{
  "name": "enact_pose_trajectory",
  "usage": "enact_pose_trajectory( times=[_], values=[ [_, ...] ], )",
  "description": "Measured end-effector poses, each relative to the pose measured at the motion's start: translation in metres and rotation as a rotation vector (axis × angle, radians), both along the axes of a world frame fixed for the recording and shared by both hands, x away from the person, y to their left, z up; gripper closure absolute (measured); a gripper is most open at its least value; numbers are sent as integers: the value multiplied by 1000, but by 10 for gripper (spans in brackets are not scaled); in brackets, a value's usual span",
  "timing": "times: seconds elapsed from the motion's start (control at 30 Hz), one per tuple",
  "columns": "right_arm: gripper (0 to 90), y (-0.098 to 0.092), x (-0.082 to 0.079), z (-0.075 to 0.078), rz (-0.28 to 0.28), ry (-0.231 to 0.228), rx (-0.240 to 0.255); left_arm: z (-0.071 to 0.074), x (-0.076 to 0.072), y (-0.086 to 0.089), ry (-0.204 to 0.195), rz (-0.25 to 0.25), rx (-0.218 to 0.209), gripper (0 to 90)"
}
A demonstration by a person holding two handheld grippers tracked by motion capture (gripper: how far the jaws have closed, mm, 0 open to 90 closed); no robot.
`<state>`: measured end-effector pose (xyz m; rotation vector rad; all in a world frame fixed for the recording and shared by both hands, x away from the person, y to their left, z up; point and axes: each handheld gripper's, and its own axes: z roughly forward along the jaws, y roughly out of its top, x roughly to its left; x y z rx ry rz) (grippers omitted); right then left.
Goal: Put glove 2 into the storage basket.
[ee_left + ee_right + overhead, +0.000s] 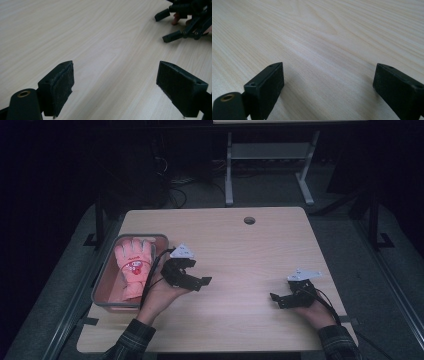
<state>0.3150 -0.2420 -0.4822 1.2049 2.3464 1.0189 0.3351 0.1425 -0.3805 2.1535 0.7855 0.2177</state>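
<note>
My left gripper (196,274) sits over the table (235,245) just right of the tray (102,285), jaws spread wide, nothing between them. From its own camera I see the two black pads (62,85) standing far apart above bare pale wood, and out ahead, top right, my right gripper (172,25) with fingers (176,18) curled behind it.

My right gripper (279,299) rests low near the table's right front, well apart from the left one. Its jaws are wide open too; in its own view there is only wood grain between them, and they grip nothing.

The glove (134,265) lies flat in the tray at the table's left edge, pink and white with a small red mark on the back, fingers pointing away from me. It fills most of the tray's middle. My left gripper is near the tray's right rim, beside the glove but not touching it; the cable (152,270) loops across that rim.

My left hand (162,295) holds its gripper from below, plaid sleeve (131,340) at the table's front edge. The grey plate (182,252) on top of the gripper faces up. A round hole (249,220) sits in the far part of the table.
</note>
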Motion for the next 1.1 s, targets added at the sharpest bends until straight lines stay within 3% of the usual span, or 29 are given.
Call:
enact_pose_trajectory(
  times=[0.57,0.8,0.93,1.1],
  values=[
    [95,0,0,0,3,0,0,-62,-18,-20,17,-37,110,144],
    [95,0,0,0,3,0,0,-80,-21,-25,18,-55,158,143],
    [95,0,0,0,8,-7,-2,-86,-23,-27,0,-57,175,142],
    [95,0,0,0,10,-8,-2,-92,-26,-29,-25,-57,150,135]
  ],
)
